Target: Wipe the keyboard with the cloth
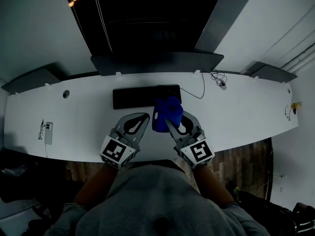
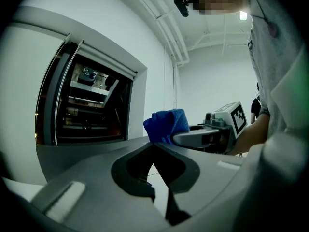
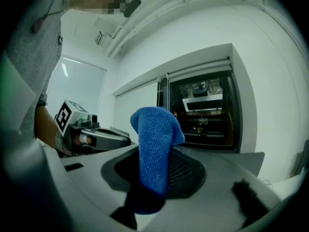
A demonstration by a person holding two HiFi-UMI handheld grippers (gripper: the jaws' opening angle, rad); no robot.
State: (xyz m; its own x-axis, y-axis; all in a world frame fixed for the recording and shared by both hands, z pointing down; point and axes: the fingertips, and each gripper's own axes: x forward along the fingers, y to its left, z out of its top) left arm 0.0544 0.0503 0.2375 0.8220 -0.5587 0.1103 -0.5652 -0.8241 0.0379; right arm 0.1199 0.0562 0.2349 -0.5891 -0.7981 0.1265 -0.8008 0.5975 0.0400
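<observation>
Head view: black keyboard [image 1: 142, 97] lies on the white surface [image 1: 236, 117], with the blue cloth [image 1: 167, 113] bunched over its right front part, pinched in the right hand-held gripper [image 1: 173, 124]; the left hand-held gripper [image 1: 145, 116] is just beside it. Left gripper view: jaws closed together on nothing, cloth [image 2: 166, 124] ahead. Right gripper view: jaws clamped on the cloth [image 3: 157, 129], which stands up folded between them.
</observation>
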